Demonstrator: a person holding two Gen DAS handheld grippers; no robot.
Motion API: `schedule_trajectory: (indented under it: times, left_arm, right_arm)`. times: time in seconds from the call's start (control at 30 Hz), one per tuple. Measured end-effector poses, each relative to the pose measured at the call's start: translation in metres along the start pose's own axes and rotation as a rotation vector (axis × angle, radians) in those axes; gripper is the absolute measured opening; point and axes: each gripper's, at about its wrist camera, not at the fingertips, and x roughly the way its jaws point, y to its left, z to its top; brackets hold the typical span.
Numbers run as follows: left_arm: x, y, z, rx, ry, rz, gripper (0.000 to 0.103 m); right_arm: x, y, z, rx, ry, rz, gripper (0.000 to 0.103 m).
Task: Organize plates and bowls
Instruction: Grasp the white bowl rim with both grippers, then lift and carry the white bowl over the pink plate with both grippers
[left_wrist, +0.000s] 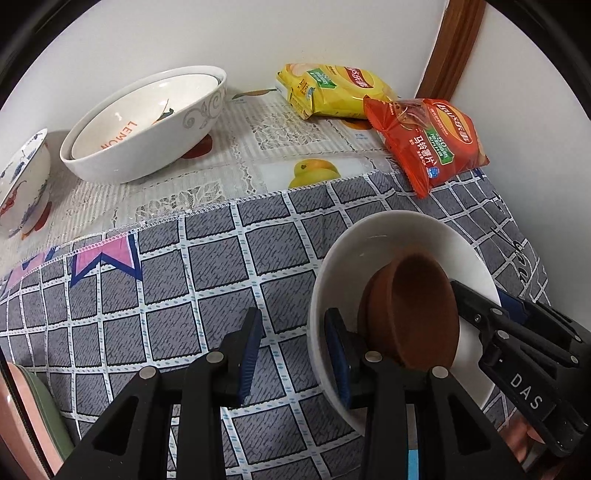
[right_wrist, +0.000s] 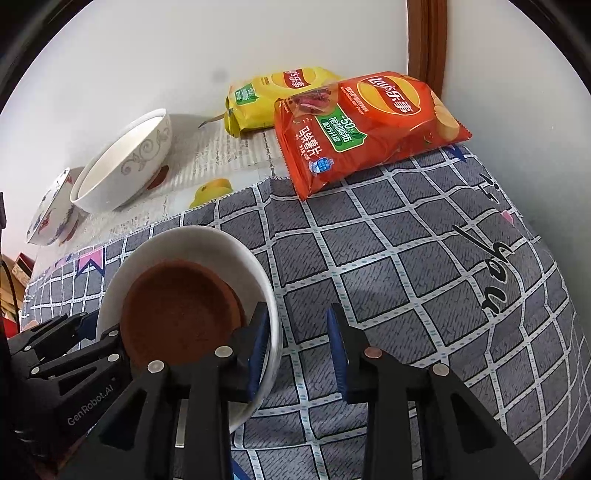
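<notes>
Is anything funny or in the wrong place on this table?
Yes. Two chip bags, an orange one and a yellow one, lie among the dishes. The big patterned bowl with the lemon bowl inside it sits tilted, not flat.

Pink and green plates (left_wrist: 44, 417) cut off at the lower left edge (only their rims visible).

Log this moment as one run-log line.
left gripper: open, straddling white bowl rim | right gripper: open, same | brown bowl: nested inside
</notes>
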Motion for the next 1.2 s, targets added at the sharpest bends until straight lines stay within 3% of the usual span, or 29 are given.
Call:
schedule_trajectory:
  times: [0.5,0.6,0.63,0.93,1.2]
  left_arm:
    - [0.002,0.003,0.003,-0.018,0.014,-0.049,0.028]
    - [0.001,0.001,0.001,-0.033,0.001,-0.082,0.013]
    - [0.001,-0.003,0.0,-0.026,-0.007,-0.07,0.011]
    - [-0.007,0.001,-0.004,-0.048,-0.006,-0.076,0.01]
    - [-0.039,0.019,-0.014,-0.078,-0.032,-0.072,0.01]
  right_arm:
    - [0.005,0.001,0.004,-0.008,0.042,0.014,0.03]
    - [0.005,0.003,0.004,-0.007,0.04,0.04,0.02]
    - [0.005,0.004,0.004,-0.003,0.043,0.061,0.011]
    - [0.0,0.01,-0.002,0.033,0.028,0.056,0.008]
    - [-0.026,0.026,-0.007,0.05,0.008,0.084,0.008]
